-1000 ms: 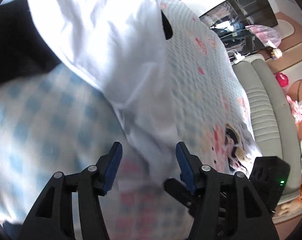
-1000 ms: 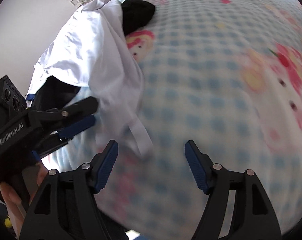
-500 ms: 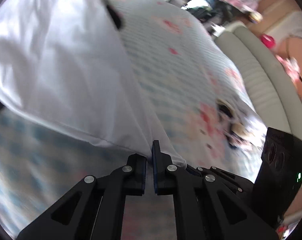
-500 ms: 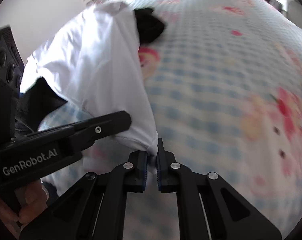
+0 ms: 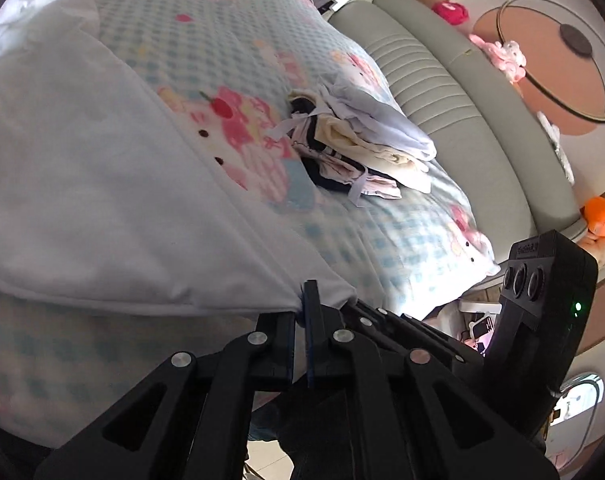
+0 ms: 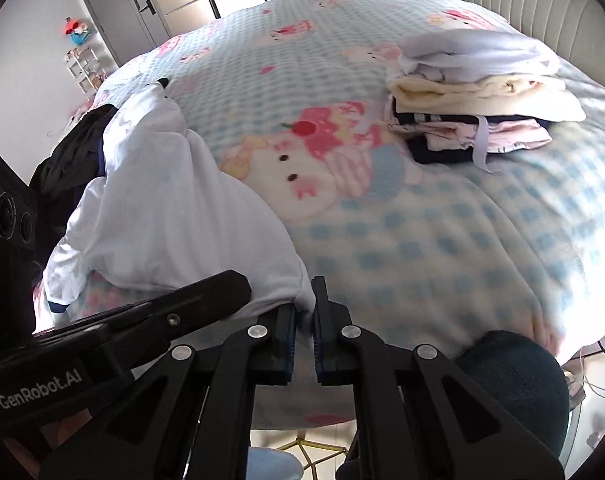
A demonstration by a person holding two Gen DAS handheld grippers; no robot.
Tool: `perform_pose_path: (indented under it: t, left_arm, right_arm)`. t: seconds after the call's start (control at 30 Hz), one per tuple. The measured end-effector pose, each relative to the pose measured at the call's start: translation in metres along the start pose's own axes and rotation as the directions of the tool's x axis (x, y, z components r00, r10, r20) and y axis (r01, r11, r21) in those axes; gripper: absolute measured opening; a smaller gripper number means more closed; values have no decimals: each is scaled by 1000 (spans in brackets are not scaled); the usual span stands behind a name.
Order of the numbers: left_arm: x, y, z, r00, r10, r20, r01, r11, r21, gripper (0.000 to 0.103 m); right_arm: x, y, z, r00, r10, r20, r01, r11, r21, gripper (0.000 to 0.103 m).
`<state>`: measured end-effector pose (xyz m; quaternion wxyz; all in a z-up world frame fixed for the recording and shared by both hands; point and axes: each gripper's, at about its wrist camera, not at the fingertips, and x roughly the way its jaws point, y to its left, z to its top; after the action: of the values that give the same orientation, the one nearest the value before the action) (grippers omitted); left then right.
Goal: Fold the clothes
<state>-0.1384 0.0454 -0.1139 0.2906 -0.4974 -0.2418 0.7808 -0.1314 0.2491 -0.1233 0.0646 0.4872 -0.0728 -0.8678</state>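
A white garment (image 5: 102,184) is spread over the near part of a bed (image 6: 402,240) that is covered with a blue-checked, cartoon-cat quilt, and its lower hem is lifted off the quilt. Further back on the bed a stack of folded clothes (image 6: 474,100) is seen, well apart from the garment, and a dark garment (image 6: 70,152) lies just beside the white one at the far edge. A grey padded headboard (image 5: 462,120) stands behind the bed. Nothing is found between the claws and the stack. "GenRobot.AI" can be read on the left claw's body in the right wrist view. The left claw (image 5: 300,300) is closed on the hem of the white garment, and the right claw (image 6: 302,304) is pinched on the hem just beside it. One second ago both claws stood wide open above the cloth; the left one has eased slightly since its closing, with the cloth kept between its pads, and the hem has been drawn toward the cameras.
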Motion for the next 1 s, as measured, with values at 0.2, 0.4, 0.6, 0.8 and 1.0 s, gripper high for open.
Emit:
perform_pose_path:
  t: [0.2, 0.4, 0.6, 0.8, 1.0]
  left_arm:
    - [-55, 47, 7, 985, 163, 53, -157, 983, -98, 38]
    - [-144, 163, 26, 844, 506, 180, -396, 812, -428, 64]
    - [-135, 219, 26, 844, 528, 93, -424, 763, -488, 45]
    - [-96, 180, 14, 934, 349, 77, -295, 875, -385, 5]
    - [-48, 104, -17, 991, 136, 22, -127, 963, -236, 5]
  right_arm:
    - [0, 4, 3, 999, -18, 26, 18, 999, 32, 17]
    - [4, 7, 12, 998, 50, 26, -51, 997, 50, 28]
    - [0, 18, 5, 997, 73, 35, -74, 996, 48, 34]
    - [-16, 27, 11, 991, 119, 67, -121, 992, 22, 35]
    - [-15, 47, 3, 986, 166, 17, -165, 984, -65, 35]
